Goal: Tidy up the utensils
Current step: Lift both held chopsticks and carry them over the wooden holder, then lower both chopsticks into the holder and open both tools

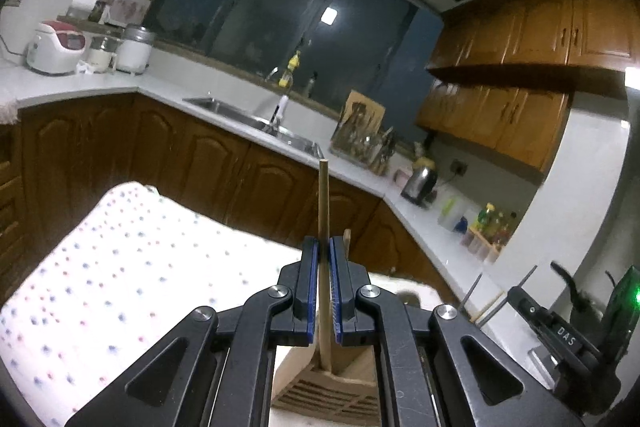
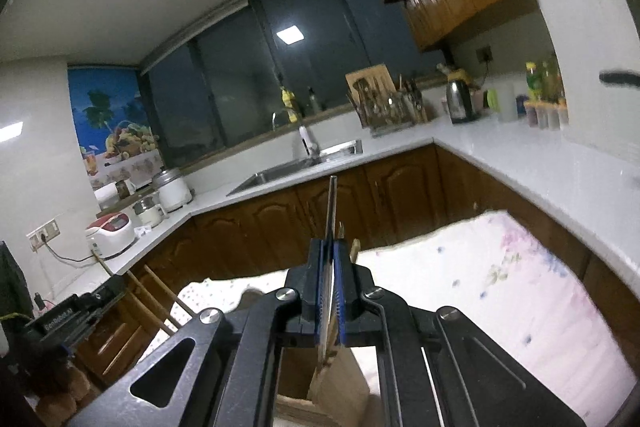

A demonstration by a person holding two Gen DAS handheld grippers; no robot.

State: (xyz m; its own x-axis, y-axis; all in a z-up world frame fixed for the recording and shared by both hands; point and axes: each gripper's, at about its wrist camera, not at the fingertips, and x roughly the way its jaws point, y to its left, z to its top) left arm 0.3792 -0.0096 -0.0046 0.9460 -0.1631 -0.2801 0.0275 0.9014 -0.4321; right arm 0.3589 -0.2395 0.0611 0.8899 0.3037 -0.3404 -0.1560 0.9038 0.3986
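Left gripper (image 1: 324, 247) clamps wooden stick (image 1: 323, 195); right gripper (image 2: 333, 251) clamps metal utensil (image 2: 331, 207).

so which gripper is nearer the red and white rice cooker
Left. The left gripper is by the counter holding the rice cooker; the right gripper sits beyond it, farther off.

Both grippers are black, angular linkages with triangular cut-outs and round silver pivot screws; the left gripper (image 1: 324, 247) and right gripper (image 2: 333, 251) carry blue-edged ribbed pads.
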